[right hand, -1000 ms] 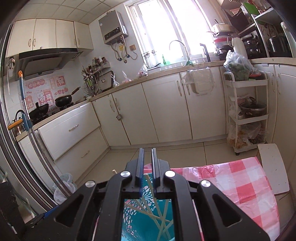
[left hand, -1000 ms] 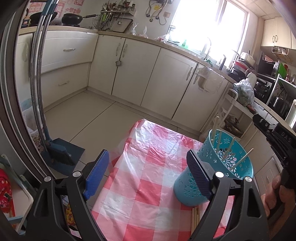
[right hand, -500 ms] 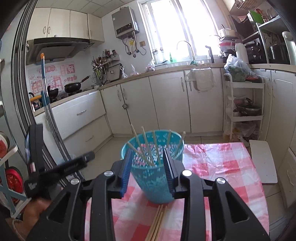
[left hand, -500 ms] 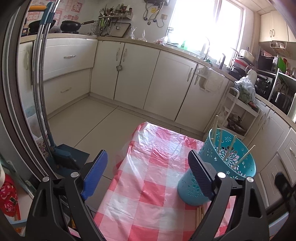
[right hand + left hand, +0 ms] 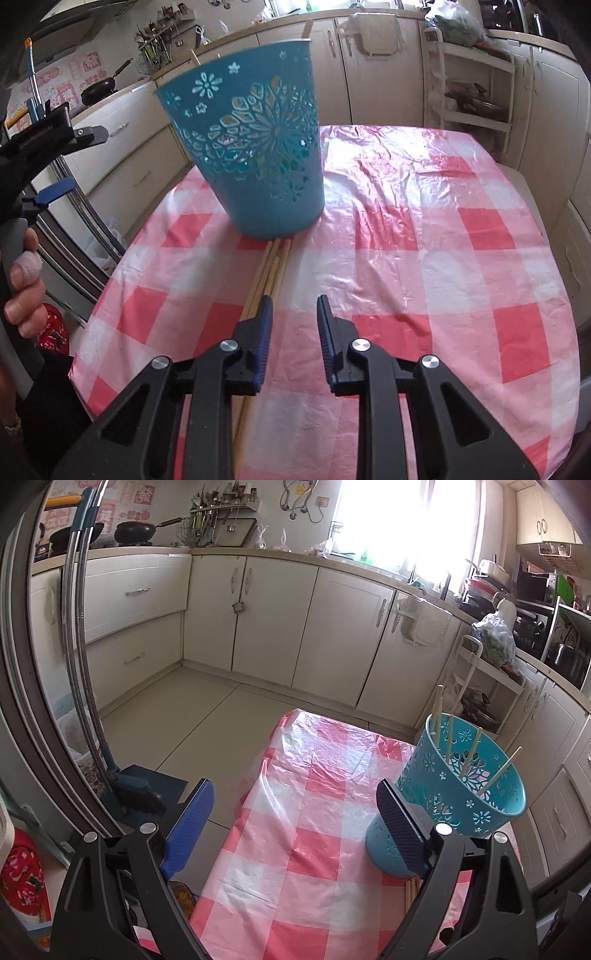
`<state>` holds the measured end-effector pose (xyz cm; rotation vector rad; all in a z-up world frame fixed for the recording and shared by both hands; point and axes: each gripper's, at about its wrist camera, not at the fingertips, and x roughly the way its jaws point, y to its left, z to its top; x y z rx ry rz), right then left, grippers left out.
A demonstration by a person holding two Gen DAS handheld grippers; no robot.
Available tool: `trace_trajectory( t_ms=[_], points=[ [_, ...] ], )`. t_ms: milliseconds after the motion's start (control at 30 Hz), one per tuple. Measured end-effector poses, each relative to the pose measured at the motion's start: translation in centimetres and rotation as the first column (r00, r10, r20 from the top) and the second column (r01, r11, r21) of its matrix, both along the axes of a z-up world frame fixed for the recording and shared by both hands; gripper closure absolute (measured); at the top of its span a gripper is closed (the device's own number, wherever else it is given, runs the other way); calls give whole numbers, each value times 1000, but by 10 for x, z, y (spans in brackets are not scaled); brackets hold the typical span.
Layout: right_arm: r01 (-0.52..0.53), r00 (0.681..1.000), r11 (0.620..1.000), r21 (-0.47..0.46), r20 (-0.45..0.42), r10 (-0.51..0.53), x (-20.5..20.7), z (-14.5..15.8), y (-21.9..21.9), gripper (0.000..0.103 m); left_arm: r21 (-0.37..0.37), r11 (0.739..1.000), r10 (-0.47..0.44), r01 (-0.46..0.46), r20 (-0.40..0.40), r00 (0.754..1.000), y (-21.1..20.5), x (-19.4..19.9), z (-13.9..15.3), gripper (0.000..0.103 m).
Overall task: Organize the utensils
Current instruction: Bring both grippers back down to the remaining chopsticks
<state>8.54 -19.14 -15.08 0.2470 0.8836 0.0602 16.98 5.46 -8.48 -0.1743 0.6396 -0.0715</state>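
Observation:
A teal plastic basket (image 5: 255,155) stands on the red-and-white checked table (image 5: 424,258); it also shows in the left wrist view (image 5: 454,797) with several wooden chopsticks (image 5: 498,771) standing in it. More chopsticks (image 5: 267,273) lie in a bundle on the cloth, running from the basket's base toward me. My right gripper (image 5: 293,308) is open and empty, low over the cloth, its left finger beside the lying chopsticks. My left gripper (image 5: 295,805) is wide open and empty, held above the table's left part, the basket just behind its right finger.
The left gripper's body and the hand holding it (image 5: 26,266) show at the left of the right wrist view. A broom and dustpan (image 5: 122,786) stand on the floor left of the table. White cabinets (image 5: 277,620) and a storage rack (image 5: 476,74) lie beyond.
My right gripper has dropped from above the basket to low over the cloth in front of it and opened. My left gripper has barely moved.

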Motion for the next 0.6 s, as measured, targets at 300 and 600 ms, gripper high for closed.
trace_trajectory(
  t_ms=[300,600],
  points=[
    [-36,998,998,-50,-44,34,12,-18,17,81,28,999,-27,28,-25,999,-8,3,-4,17],
    [-41,996,995,-96,-86,33,12,-15,11,94,84,992,-86,93,-86,993,-21,7,-16,17]
  ],
)
